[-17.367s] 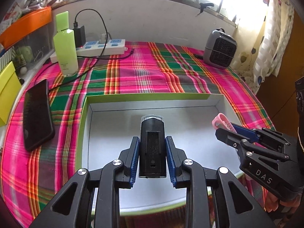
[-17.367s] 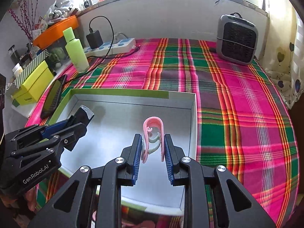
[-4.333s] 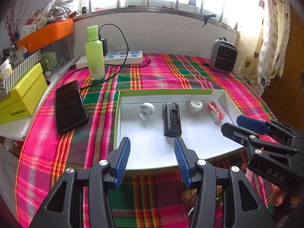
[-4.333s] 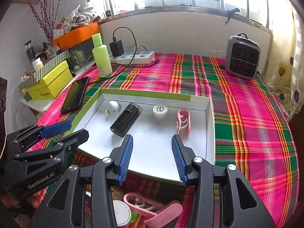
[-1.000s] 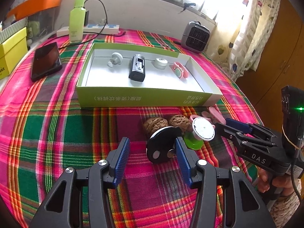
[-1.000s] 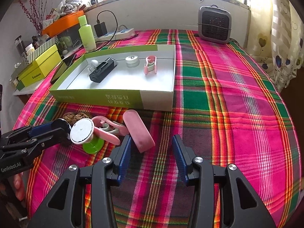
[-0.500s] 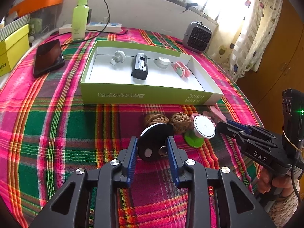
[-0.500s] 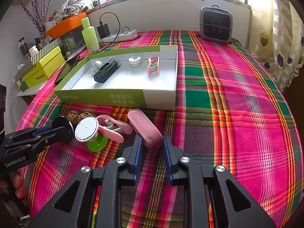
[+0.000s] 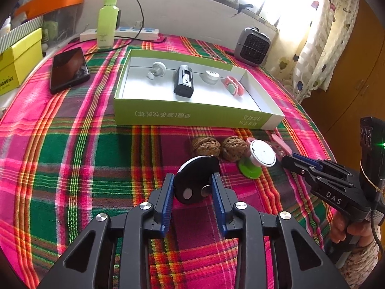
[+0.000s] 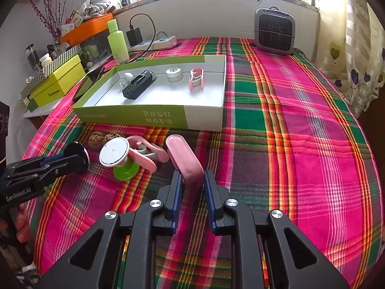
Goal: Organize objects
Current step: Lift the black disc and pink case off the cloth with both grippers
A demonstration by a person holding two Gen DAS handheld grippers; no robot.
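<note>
- Box: green-walled cardboard, white inside, open on top, standing toward the far side of the surface; it looks light and thin-walled, so things should be set in, not dropped. In it lie a black charger, a white knob, a white cap and a pink clip, in a row and apart.
- Surface: covered by a bright plaid cloth, soft and likely to ruck if something drags. A grey heater, a green bottle, a power strip and a phone sit round the far edge; windows behind.
- Pink case: smooth, rounded, probably slippery plastic; the right tool is pressed shut on its near end, a narrow hold that may pivot.
- Black disc: stiff, light, standing on edge; the left tool pinches it across its rim, just in front of the box.
- Suction hook, white-faced on a green base, and a pink clip beside it, lie loose.
- Two walnuts: hard, round, apt to roll; take across the middle.
</note>
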